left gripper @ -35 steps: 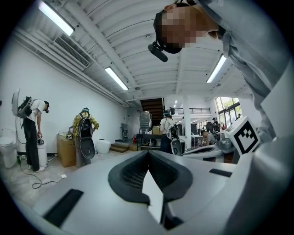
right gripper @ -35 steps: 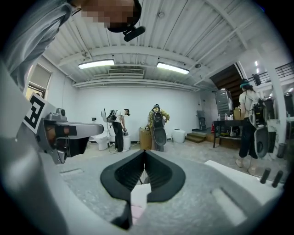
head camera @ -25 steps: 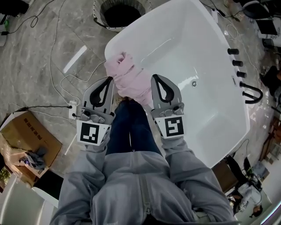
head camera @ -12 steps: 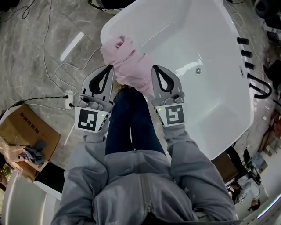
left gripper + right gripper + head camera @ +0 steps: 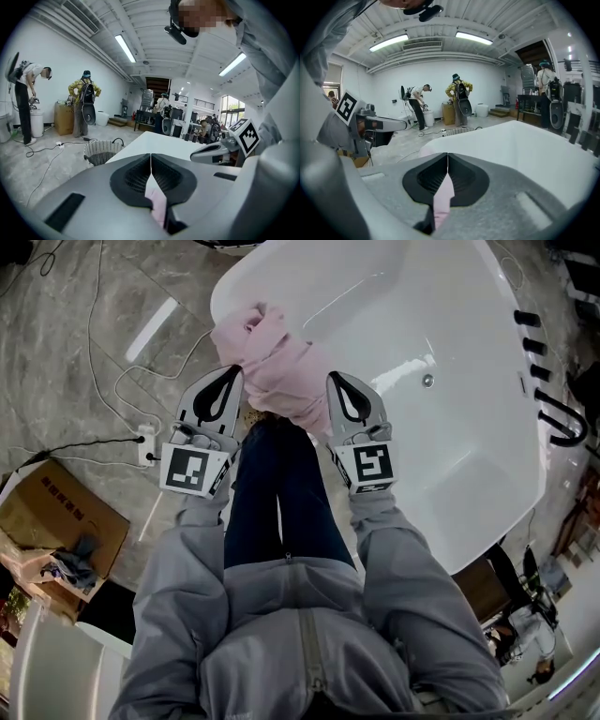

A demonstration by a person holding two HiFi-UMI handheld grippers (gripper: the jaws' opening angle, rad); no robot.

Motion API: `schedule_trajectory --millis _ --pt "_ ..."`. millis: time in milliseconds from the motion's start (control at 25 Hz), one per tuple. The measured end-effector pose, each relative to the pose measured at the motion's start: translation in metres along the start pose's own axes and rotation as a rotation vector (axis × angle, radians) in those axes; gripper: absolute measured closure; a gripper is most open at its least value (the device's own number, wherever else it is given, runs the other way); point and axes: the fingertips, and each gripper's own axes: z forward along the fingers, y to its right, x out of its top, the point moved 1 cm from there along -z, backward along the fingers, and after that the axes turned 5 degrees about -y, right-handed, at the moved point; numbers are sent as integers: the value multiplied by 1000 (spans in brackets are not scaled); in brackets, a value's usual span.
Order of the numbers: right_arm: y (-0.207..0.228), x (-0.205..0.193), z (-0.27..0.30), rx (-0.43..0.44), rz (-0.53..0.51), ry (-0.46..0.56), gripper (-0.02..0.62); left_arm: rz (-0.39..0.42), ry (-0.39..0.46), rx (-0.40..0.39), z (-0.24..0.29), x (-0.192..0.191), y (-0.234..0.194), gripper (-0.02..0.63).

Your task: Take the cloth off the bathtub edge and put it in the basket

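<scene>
A crumpled pink cloth lies draped over the near rim of the white bathtub. My left gripper sits at the cloth's left side, its tip touching the fabric. My right gripper sits at the cloth's right side. Both are shut, with the jaws meeting at the tips and nothing pinched. In the left gripper view and the right gripper view, pink cloth shows through the opening behind the closed tips. A wicker basket stands on the floor beyond the tub's end.
A person's legs stand against the tub between my grippers. A cardboard box, a power strip and cables lie on the floor at left. A black faucet and knobs line the tub's far side. People stand in the background.
The head view has shifted, and the basket has slipped out at the top. Both grippers stay shut beside the cloth, a little higher in the picture.
</scene>
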Motion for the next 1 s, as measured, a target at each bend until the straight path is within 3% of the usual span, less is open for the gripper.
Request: schedule_trajectory --millis 240,560,640,760,1000 --pt "4 -25 7 -1 62 -79 591 -6 -61 -19 14 -29 -6 600" --pt "6 -61 18 63 217 -228 555 -46 -152 -74 29 -55 -12 582" --pt "7 -67 19 87 263 -257 513 -63 -175 -88 34 -59 -13 430" --pt "4 -77 20 143 342 -302 350 -76 -213 -104 40 -67 -15 405" --pt "-7 -96 20 234 395 -386 189 -96 -298 -123 49 -86 -19 331"
